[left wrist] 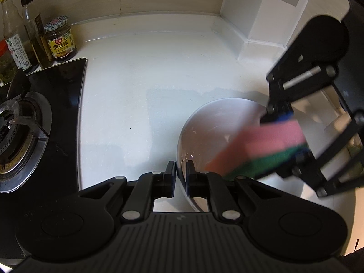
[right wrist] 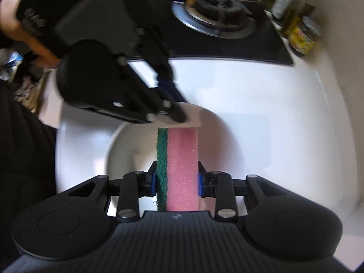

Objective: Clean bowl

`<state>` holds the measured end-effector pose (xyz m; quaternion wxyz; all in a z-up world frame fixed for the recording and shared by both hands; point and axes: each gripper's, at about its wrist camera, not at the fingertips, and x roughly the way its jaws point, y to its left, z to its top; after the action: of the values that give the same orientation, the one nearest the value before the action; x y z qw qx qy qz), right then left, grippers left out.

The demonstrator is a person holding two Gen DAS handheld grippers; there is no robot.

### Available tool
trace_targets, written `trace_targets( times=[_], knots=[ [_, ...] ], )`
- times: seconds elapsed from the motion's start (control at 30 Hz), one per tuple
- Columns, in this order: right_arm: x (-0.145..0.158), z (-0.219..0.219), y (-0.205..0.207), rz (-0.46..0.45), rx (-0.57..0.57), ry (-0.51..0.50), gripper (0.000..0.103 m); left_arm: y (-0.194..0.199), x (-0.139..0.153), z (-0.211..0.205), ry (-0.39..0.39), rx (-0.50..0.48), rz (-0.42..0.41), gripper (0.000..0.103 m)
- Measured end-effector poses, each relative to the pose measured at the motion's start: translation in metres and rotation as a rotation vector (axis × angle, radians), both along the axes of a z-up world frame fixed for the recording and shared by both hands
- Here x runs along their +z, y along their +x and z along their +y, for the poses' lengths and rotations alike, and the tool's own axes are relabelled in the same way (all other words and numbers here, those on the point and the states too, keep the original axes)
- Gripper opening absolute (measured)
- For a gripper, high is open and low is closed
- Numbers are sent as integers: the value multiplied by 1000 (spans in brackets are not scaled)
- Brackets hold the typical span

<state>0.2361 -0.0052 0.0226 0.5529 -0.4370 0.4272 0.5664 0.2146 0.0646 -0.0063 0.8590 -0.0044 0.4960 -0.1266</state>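
Two grippers – left gripper [left wrist: 181,175] pinching bowl [left wrist: 204,127] rim, right gripper [right wrist: 177,182] clamping sponge [right wrist: 179,163]

Both wrist views look steeply down, close over the white bench [left wrist: 136,86]; both share the bowl [left wrist: 204,122] and stove [left wrist: 20,122].

Dim indoor light w/ a cool cast; white countertop [left wrist: 136,86] brightest. Strong fisheye bending and black vignette at corners. Motion blur smears the sponge [left wrist: 261,145] in left view; bottles [right wrist: 293,6] and stove [right wrist: 213,11] are soft in right view.
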Motion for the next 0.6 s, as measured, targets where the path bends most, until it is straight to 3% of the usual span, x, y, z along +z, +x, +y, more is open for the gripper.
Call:
trace_targets(
  times=[0.13, 0.33, 0.6],
  knots=[
    [2, -3, -8, 7, 78, -22, 27, 0, 0, 0, 2, -3, -1, 6],
    [1, -2, -14, -115, 173, -95, 27, 2, 0, -1, 8, -7, -1, 6],
    [-2, -2, -14, -139, 314, -4, 27, 1, 1, 0, 5, -9, -2, 7]
  ],
)
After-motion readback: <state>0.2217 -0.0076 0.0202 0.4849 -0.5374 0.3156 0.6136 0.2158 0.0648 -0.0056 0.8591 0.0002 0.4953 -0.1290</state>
